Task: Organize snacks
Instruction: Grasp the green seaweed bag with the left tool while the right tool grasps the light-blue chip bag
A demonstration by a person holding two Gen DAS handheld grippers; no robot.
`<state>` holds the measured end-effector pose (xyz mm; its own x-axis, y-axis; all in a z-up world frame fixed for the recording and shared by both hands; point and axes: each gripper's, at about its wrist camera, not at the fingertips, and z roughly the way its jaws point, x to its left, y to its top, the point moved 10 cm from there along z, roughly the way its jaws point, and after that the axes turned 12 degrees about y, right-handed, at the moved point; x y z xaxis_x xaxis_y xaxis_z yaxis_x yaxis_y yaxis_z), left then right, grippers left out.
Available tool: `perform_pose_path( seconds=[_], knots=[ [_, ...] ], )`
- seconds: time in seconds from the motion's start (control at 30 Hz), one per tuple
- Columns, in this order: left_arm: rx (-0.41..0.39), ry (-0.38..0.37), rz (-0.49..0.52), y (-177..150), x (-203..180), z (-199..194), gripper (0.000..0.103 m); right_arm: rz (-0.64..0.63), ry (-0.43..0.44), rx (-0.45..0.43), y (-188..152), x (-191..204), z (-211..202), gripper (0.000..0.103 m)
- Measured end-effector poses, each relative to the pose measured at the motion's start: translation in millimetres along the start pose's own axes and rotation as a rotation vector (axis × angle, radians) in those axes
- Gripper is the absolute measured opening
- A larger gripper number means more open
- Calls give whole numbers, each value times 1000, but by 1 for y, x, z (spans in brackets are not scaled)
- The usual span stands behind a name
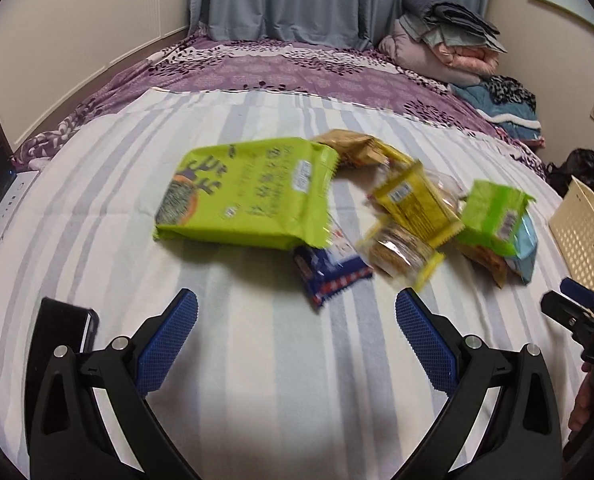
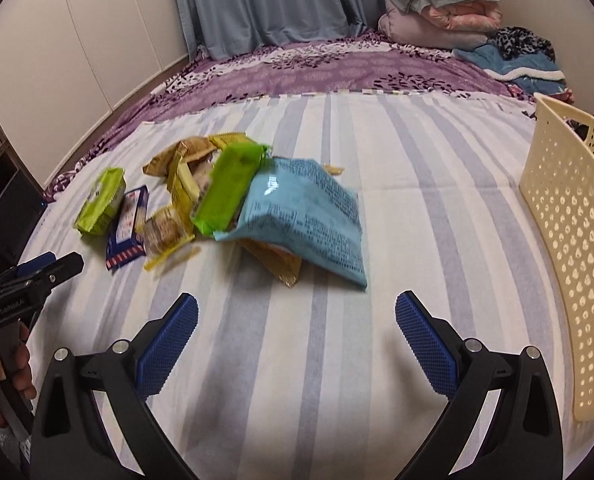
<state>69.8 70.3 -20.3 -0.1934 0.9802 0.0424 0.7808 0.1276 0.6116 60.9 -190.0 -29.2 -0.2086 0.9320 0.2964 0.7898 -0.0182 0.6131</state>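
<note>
A heap of snack packs lies on the striped sheet. In the left wrist view a big lime-green bag (image 1: 249,192) lies ahead, with a blue-and-red packet (image 1: 331,272) and a clear cookie pack (image 1: 401,250) closer in. My left gripper (image 1: 297,316) hovers open and empty just short of them. In the right wrist view a light-blue bag (image 2: 305,216) lies ahead, a green pack (image 2: 229,188) leaning on it and a brown packet (image 2: 277,262) beneath. My right gripper (image 2: 297,316) is open and empty, a little short of the blue bag. A cream perforated basket (image 2: 569,216) stands to the right.
Folded blankets (image 1: 449,44) are piled at the bed's far right corner. A black phone (image 1: 63,328) lies by my left finger. White cupboards (image 2: 89,36) line the left wall and grey-blue curtains (image 2: 257,0) hang behind. A dark bag (image 1: 577,168) sits beyond the basket (image 1: 585,240).
</note>
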Motion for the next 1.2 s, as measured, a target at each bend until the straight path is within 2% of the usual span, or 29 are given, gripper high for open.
perform_pose_path(
  seconds=[0.27, 0.4, 0.5, 0.6, 0.67, 0.8, 0.97, 1.2],
  knots=[
    [2, -69, -14, 40, 14, 30, 101, -9, 6, 26, -4, 5, 11, 98],
    [9, -65, -76, 54, 30, 37, 101, 1, 4, 23, -5, 1, 10, 98],
    [10, -23, -124, 71, 40, 44, 101, 16, 9, 22, -4, -1, 13, 98],
    [12, 66, -168, 89, 47, 54, 101, 16, 21, 26, -5, 2, 18, 98],
    [17, 65, -201, 102, 43, 60, 101, 8, 24, 28, -7, 6, 20, 98],
    [29, 161, -198, 116, 36, 74, 101, 4, 36, 33, -13, 9, 21, 98],
    [61, 247, -184, 107, 38, 82, 101, 20, 50, 18, -16, 5, 14, 98],
    [103, 265, -202, 69, 59, 70, 101, 54, 66, -28, -12, -5, 2, 98]
  ],
)
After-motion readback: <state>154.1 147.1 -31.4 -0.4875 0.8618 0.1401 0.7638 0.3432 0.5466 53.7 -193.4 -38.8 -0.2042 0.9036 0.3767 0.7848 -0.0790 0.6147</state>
